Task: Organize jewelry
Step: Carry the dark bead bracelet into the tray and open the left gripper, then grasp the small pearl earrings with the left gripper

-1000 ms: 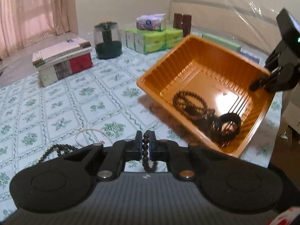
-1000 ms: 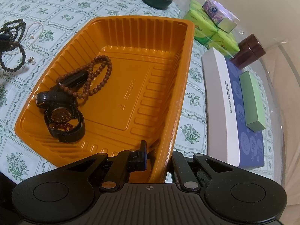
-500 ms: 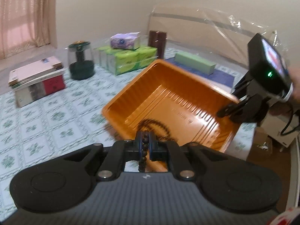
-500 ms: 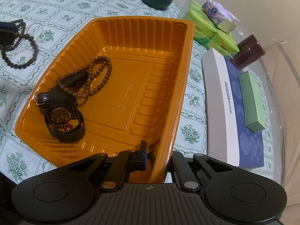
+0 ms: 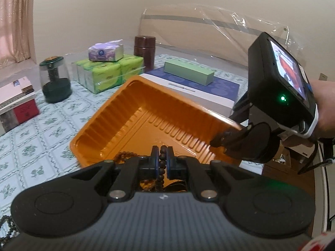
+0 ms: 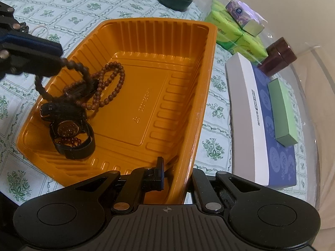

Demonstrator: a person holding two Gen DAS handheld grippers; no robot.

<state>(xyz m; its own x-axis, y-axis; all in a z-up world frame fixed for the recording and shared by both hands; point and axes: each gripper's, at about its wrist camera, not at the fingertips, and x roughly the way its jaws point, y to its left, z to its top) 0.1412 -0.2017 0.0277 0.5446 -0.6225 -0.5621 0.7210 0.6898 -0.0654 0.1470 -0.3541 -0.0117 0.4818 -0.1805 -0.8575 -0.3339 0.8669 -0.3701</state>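
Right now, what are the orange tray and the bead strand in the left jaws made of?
Orange tray: looks like thin moulded plastic, glossy, with ribbed walls and an embossed mark on its floor. Bead strand: small dark brown round beads with a dull sheen, possibly wood or seed; the pictures cannot settle which.

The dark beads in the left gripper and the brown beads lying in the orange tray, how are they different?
The dark bead string dangles in the air, pinched by the left gripper; the brown bead string lies loose on the orange tray floor. The dark beads look nearly black, the brown ones lighter and reddish. Both are strings of small round beads.
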